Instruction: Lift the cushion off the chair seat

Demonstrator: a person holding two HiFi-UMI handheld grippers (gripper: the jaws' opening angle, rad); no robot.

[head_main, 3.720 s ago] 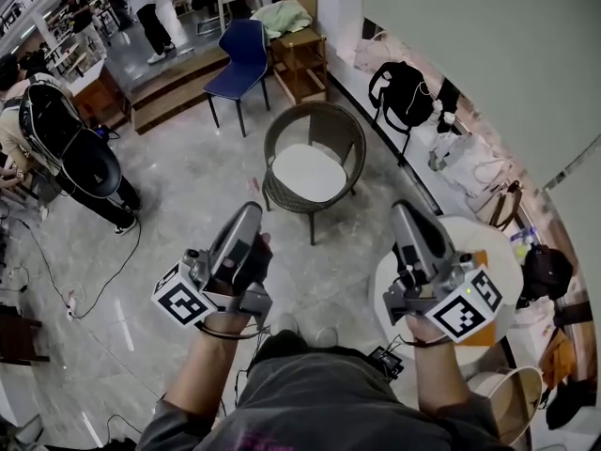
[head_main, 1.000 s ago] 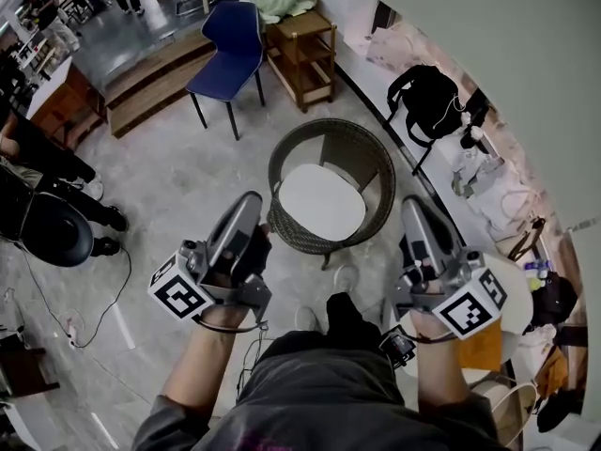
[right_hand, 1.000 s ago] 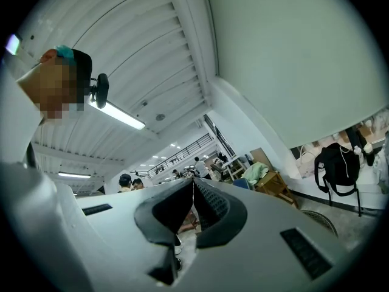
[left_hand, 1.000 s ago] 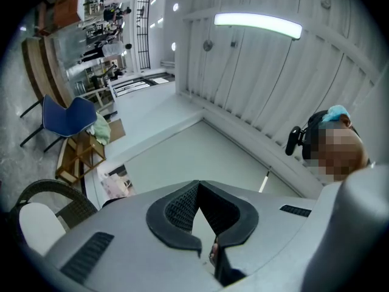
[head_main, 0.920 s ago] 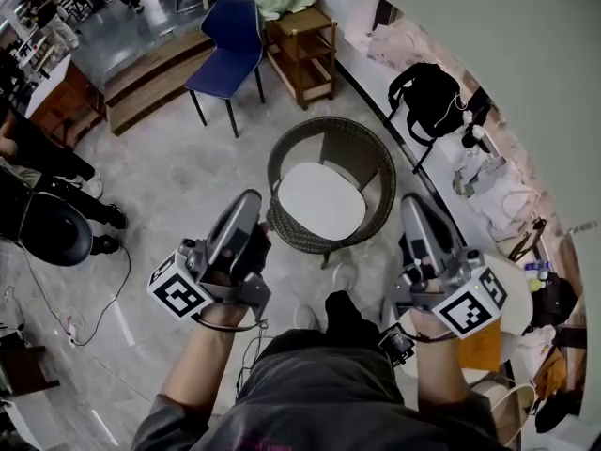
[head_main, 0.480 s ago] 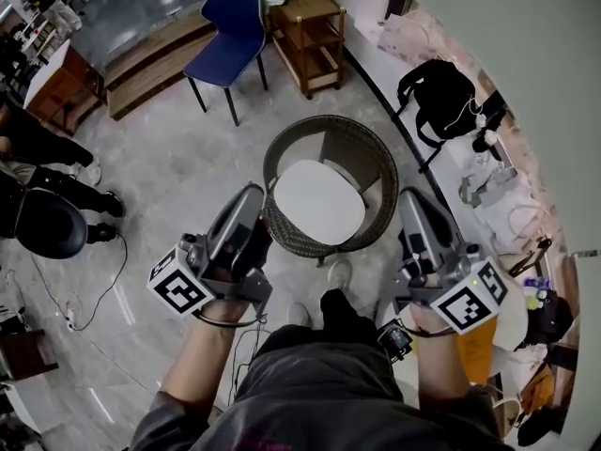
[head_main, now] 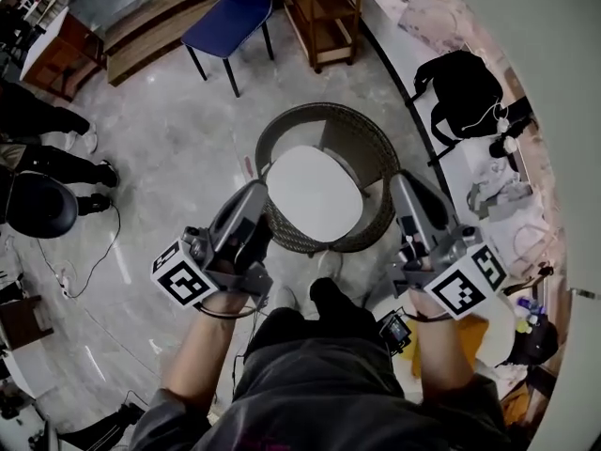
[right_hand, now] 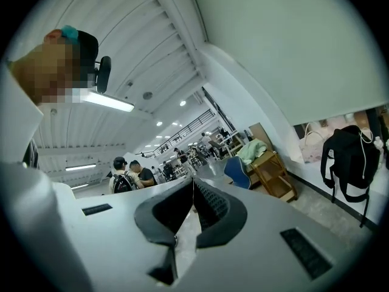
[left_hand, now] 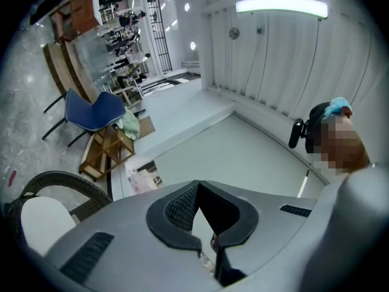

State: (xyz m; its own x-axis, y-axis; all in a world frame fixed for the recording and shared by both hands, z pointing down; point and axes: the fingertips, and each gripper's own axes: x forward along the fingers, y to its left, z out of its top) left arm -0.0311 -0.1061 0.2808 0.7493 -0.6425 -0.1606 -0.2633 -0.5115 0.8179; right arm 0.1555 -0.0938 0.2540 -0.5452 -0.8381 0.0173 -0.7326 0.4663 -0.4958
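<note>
Directly below the person, a round wicker chair (head_main: 374, 150) stands on the pale stone floor (head_main: 178, 130), and the white cushion (head_main: 313, 194) lies flat on its seat, inside the curved back and rim. Both hands hold their tools out in front of the body, one to each side of the chair's near edge. The left gripper (head_main: 254, 192) shows over the chair's left front rim and the right gripper (head_main: 402, 182) over its right rim; neither reaches the cushion. In the left gripper view the jaws are pressed together with nothing between them, and the cushion and wicker rim show low at the left edge. In the right gripper view the jaws are likewise closed and empty, pointing across the room towards the far hall. Beyond the wicker chair stand a blue chair (head_main: 235, 7) and a small wooden shelf (head_main: 324, 7). A black backpack (head_main: 467, 87) leans by the wall to the right.
</note>
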